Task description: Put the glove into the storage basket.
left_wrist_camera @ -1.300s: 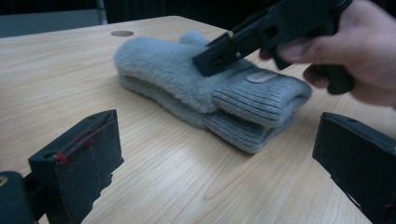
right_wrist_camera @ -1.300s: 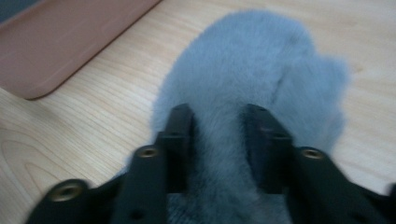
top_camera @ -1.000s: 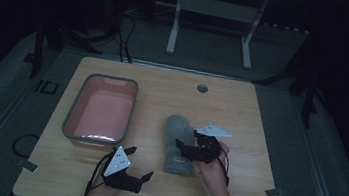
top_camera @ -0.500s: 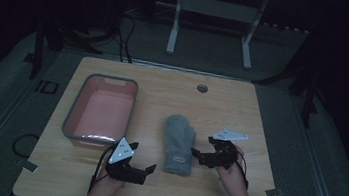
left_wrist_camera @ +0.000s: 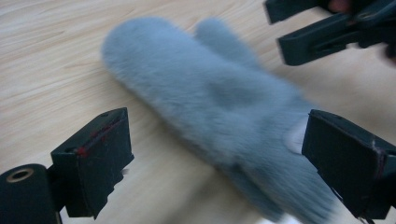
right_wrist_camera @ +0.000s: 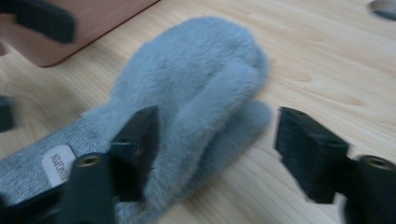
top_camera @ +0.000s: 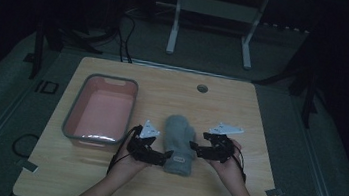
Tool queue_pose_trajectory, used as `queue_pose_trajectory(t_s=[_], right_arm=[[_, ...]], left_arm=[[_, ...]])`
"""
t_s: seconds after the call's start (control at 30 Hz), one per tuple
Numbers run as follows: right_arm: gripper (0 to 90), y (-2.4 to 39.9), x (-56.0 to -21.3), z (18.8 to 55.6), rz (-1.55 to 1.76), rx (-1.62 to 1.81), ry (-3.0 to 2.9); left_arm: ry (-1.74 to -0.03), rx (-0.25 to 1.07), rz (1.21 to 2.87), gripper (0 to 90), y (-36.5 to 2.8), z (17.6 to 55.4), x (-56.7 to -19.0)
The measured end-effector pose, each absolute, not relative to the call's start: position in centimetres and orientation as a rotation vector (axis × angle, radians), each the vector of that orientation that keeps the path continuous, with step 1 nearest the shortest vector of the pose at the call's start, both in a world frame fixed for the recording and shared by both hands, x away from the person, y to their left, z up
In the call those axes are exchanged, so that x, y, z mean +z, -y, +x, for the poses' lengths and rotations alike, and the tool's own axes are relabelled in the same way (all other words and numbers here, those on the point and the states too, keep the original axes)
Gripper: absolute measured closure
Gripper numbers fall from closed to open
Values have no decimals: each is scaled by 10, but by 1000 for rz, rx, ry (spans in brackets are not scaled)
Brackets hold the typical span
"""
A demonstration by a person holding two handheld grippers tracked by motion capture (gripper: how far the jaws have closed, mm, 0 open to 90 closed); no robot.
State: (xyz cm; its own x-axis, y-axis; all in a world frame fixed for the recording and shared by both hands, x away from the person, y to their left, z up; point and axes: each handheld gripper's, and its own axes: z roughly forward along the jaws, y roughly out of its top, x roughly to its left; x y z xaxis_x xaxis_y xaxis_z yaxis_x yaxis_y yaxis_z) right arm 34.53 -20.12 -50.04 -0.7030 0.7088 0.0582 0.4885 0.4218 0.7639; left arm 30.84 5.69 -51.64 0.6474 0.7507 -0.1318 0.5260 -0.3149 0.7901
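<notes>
A grey fuzzy mitten lies flat on the wooden table, cuff toward me, with a white label on the cuff. My left gripper sits at the cuff's left edge. In the left gripper view its jaws stand wide, have just been closing a little, and frame the mitten without touching it. My right gripper is at the mitten's right side. Its jaws have just been closing around the thumb, with a gap still showing on one side.
A pink bin with a grey rim stands left of the mitten, close to my left hand. A round cable hole sits near the table's far edge. Beyond the table are white stand legs and floor cables.
My left gripper moved forward and to the right, up to the mitten's cuff. My right gripper drew off the mitten to its right side and edged back toward it, jaws narrower.
</notes>
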Motion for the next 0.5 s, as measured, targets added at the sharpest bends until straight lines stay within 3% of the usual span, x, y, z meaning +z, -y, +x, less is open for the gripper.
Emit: queue_pose_trajectory(t_s=[0.13,0.5], right_arm=[[426,195,-513,350,1060,1163,-2401],[377,194,-539,364,1165,1056,-2508]], left_arm=[[-1065,281,2003,115,-53,325,-527],[-1087,144,2092,151,-42,355,-544]])
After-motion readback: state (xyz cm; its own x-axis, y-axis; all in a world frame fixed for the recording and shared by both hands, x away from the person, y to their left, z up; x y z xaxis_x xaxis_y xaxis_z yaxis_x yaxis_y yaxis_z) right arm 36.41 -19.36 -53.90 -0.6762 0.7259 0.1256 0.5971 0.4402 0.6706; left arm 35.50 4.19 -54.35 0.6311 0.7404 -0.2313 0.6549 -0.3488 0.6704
